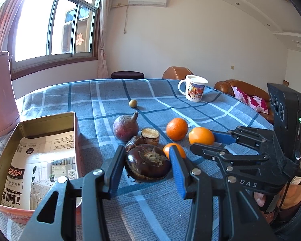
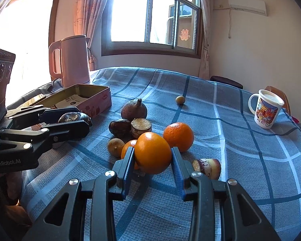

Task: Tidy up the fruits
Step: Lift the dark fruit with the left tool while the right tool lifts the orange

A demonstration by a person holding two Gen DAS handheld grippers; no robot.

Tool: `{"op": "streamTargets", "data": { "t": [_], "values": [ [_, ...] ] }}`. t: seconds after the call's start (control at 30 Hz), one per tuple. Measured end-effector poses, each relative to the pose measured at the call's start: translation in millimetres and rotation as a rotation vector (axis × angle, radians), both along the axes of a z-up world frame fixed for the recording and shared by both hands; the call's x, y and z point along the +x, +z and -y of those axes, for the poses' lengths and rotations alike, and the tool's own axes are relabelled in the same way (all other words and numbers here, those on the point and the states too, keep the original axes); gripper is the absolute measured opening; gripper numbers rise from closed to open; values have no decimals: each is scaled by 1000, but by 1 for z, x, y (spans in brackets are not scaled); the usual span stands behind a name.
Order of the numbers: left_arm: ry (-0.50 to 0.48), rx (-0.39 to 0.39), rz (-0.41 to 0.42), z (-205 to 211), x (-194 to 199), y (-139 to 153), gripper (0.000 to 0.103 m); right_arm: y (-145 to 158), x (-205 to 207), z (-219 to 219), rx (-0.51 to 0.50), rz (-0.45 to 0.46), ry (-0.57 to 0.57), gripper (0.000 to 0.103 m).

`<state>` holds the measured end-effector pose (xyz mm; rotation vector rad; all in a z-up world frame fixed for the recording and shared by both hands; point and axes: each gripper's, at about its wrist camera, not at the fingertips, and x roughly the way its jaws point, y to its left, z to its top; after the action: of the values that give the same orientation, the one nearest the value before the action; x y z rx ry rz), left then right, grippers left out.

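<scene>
A dark round fruit (image 1: 147, 163) is clamped between the pads of the left tool (image 1: 147, 165), just above the counter (image 1: 130, 210) beside the open tin (image 1: 38, 120). An orange (image 2: 152, 152) is gripped across its widest part by the right tool (image 2: 153, 161). Both fruits are judged firm, smooth-skinned and apt to roll, so a hold across the middle is advised.

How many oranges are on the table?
3. One orange sits between the right gripper fingers. A second orange lies just behind it. A third orange peeks out, half hidden, on its left. More may be hidden.

Blown-out window (image 2: 148, 14) glare, sharp, fisheye-curved edges
</scene>
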<state>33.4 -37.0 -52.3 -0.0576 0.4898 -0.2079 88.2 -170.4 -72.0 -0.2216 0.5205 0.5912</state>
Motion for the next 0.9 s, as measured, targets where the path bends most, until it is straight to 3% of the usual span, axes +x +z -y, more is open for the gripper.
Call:
{"op": "streamTargets", "data": {
  "t": [0.9],
  "values": [
    [10,-8,87,-3,-13,5,47,8,-22,7,52,146,25,38]
  ]
}}
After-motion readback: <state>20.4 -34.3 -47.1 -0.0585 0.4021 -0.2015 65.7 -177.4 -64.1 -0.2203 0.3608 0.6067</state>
